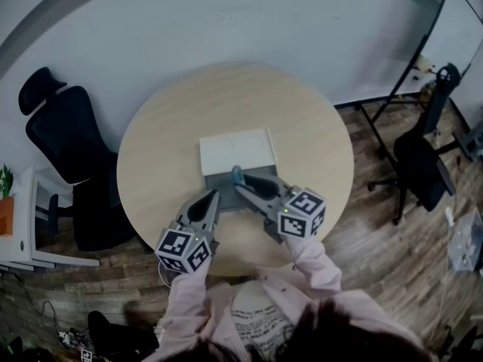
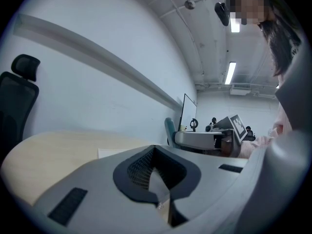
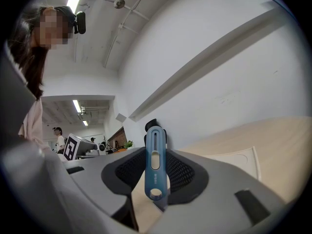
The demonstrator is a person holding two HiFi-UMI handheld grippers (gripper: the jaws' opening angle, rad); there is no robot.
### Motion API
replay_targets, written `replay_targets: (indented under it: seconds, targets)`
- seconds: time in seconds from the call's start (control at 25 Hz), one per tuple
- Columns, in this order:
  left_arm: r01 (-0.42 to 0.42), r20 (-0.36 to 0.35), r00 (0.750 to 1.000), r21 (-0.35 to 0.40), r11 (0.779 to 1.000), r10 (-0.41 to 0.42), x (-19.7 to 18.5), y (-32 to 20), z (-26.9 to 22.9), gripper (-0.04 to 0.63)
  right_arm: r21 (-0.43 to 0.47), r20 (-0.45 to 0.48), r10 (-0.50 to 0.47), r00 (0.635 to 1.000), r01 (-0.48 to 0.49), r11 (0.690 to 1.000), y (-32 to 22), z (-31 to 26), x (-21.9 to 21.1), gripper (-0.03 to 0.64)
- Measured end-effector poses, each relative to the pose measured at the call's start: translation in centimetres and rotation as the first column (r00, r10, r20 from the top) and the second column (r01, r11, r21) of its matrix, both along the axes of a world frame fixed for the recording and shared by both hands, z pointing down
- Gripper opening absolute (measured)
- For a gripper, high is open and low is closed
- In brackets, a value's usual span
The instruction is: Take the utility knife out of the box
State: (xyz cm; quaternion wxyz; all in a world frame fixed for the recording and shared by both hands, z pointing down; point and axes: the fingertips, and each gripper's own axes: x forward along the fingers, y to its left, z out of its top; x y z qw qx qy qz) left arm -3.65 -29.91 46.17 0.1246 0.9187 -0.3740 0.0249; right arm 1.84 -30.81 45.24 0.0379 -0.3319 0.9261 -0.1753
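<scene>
We see the right gripper (image 1: pixel 239 182) pinching the blue utility knife (image 3: pixel 155 167) between its two black pads; the handle stands upright between them, with its slider slot facing the camera and the round hole at its lower end. From the head view the knife sits over the grey half of the box (image 1: pixel 219 181), just at the near edge of the box's white lid (image 1: pixel 235 151), which lies open and flat on the far side. We cannot tell whether the knife is fully clear of the box. The left gripper (image 1: pixel 214 194) rests at the box's near left corner, its jaws pressed together with nothing between them. The box lies near the middle of the round, pale wooden worktop (image 1: pixel 166 134). Well to the left of the box, beyond the worktop's edge, stands a black office chair (image 1: pixel 64 134), and another dark chair (image 1: pixel 423 164) stands well off to the box's right on the wooden floor (image 1: pixel 362 225).
</scene>
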Motion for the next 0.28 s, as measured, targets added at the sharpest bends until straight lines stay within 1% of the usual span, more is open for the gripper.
replay_targets:
  seconds: [0.28]
  targets:
    - [0.002, 0.001, 1.0, 0.002, 1.0, -0.002, 0.0, -0.27, -0.09, 0.006, 0.0, -0.003, -0.006, 1.0, 0.006, 1.0, -0.26, 0.15, -0.05, 0.141]
